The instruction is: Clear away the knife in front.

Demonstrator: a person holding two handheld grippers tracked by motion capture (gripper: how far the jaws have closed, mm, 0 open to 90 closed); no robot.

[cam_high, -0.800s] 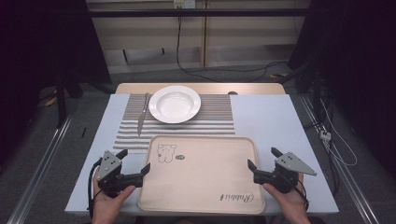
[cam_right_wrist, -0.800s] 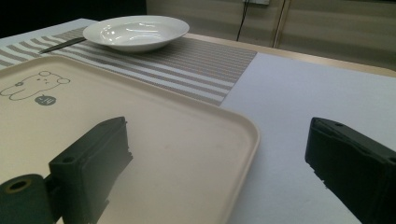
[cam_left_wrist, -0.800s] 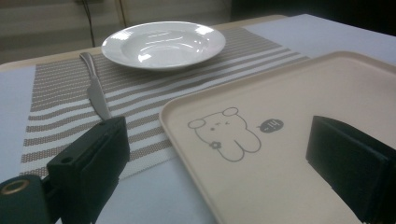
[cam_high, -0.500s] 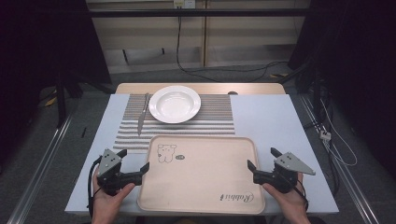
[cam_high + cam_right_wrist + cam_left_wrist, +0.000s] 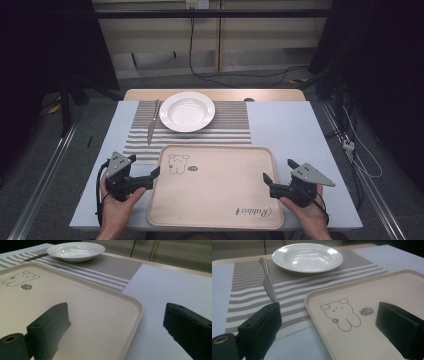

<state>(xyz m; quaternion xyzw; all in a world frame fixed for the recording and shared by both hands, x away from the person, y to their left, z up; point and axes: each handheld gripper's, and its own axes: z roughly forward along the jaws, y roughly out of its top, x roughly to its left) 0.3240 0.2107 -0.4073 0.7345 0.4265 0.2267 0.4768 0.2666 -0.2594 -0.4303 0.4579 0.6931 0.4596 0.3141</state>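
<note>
A beige tray (image 5: 215,200) with a bear drawing lies flat at the table's front middle. My left gripper (image 5: 144,166) is open at the tray's left edge. In the left gripper view the tray (image 5: 367,290) has its rim running between the two jaws, one over the table and one over the tray. My right gripper (image 5: 278,170) is open at the tray's right edge. The right gripper view shows the tray's (image 5: 87,297) right rim between the spread jaws. Neither gripper holds anything.
A white plate (image 5: 187,111) sits on a striped placemat (image 5: 225,132) behind the tray. A table knife (image 5: 152,122) lies on the mat left of the plate. A pale cloth (image 5: 295,130) covers the table. Cables (image 5: 360,150) trail on the floor at the right.
Both hands have stayed almost still at the tray's sides. The left gripper has crept slightly forward. The tray has not moved.
</note>
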